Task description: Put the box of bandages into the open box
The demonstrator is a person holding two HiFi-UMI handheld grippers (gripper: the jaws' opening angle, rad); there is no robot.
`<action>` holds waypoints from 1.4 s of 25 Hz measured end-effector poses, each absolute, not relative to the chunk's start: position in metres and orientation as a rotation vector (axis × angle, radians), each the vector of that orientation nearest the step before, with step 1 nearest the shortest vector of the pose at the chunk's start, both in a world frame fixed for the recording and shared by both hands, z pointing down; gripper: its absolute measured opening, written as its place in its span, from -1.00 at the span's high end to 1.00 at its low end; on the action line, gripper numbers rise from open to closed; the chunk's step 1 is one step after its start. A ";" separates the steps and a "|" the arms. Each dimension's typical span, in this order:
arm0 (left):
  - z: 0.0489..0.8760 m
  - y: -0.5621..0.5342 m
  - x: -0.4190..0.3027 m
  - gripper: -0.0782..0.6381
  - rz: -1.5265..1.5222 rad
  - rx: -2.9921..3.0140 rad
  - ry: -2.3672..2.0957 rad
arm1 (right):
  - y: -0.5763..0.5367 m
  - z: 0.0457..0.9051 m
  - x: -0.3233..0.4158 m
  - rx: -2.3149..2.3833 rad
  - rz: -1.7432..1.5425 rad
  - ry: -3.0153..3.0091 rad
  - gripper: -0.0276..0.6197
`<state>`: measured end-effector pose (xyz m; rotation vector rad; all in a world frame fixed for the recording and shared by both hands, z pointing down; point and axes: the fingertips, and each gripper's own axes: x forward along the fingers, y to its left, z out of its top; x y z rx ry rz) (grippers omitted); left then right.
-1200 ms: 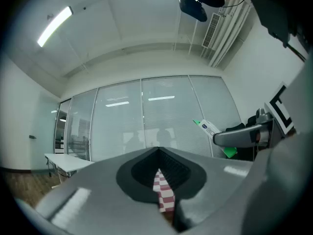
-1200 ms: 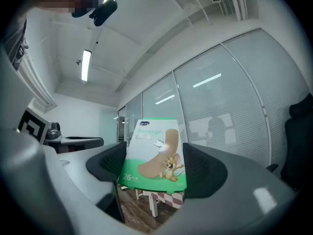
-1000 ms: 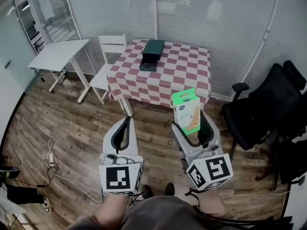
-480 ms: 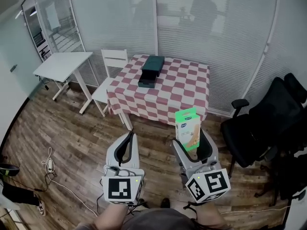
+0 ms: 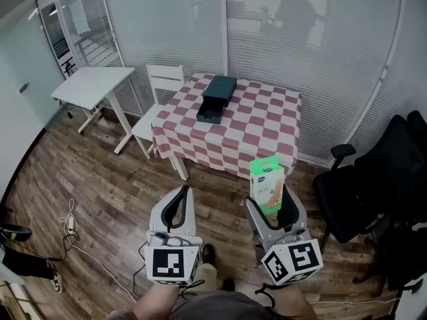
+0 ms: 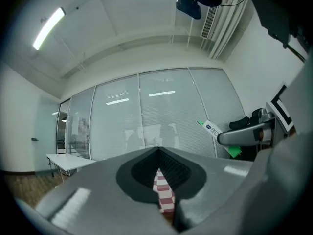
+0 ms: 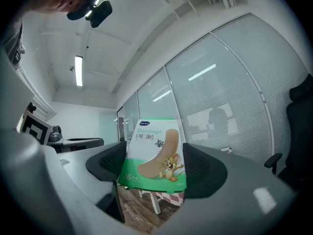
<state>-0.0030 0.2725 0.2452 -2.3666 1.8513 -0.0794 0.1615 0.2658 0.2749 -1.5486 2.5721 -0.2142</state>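
Note:
My right gripper [image 5: 272,204] is shut on the green and white box of bandages [image 5: 267,182], which stands upright between its jaws; in the right gripper view the box of bandages [image 7: 155,154] fills the gap. My left gripper [image 5: 177,204] is shut with nothing in it, its jaws meeting in the left gripper view [image 6: 164,199]. Both are held low, well short of the table. The dark open box [image 5: 216,99] lies on the red and white checked table [image 5: 260,129] ahead.
A white chair [image 5: 160,89] stands at the table's left, with a white side table [image 5: 93,85] further left. A black office chair [image 5: 380,179] is at the right. Cables [image 5: 70,222] lie on the wooden floor. Glass walls with blinds close the back.
The view has drawn back and shifted a little: the table sits slightly further off and to the right. The right gripper still holds the bandage box, now lower in view.

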 end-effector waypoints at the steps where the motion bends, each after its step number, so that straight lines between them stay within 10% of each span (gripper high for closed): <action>1: 0.247 0.264 -0.004 0.78 -0.075 -2.364 1.849 | 0.258 0.278 0.160 -1.547 -0.219 2.577 -0.28; 35: 0.244 -0.032 -0.091 0.78 0.011 -2.405 1.763 | -0.036 0.277 0.072 -1.620 -0.173 2.562 -0.28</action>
